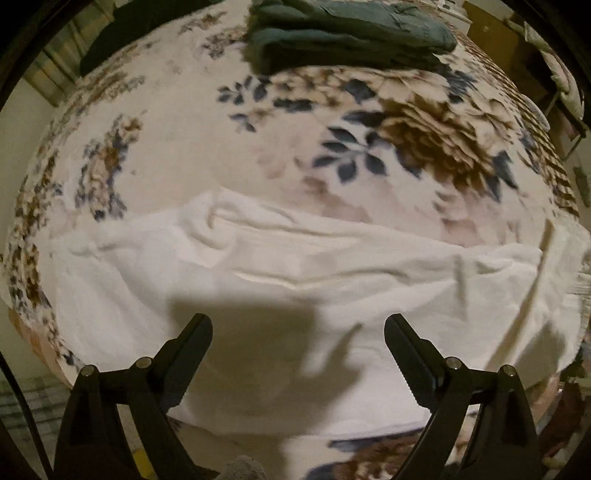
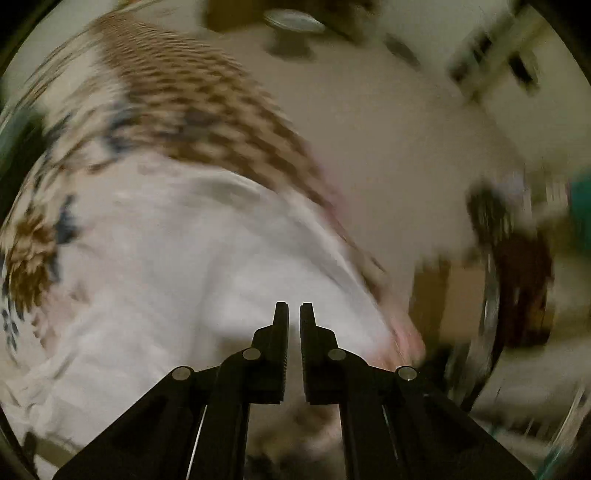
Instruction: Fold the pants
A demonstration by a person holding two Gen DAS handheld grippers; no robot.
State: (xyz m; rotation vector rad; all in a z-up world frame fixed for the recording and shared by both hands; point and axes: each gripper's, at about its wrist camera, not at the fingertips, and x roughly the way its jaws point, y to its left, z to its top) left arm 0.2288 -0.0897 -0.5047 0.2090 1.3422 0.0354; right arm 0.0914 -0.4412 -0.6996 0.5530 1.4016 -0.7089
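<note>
White pants [image 1: 295,280] lie spread across a floral blanket [image 1: 192,147] on a bed, wrinkled, stretching left to right. My left gripper [image 1: 298,325] is open and empty, its fingers just above the pants' near part. In the right wrist view the same white pants [image 2: 177,266] show blurred at the bed's right edge. My right gripper [image 2: 294,308] has its jaws almost together with a narrow gap and nothing between them, held over the pants' end.
A folded dark green garment [image 1: 347,33] lies at the far side of the bed. The blanket's brown checked border [image 2: 207,110] runs along the bed's right edge. Beyond it are blurred floor and furniture [image 2: 517,280].
</note>
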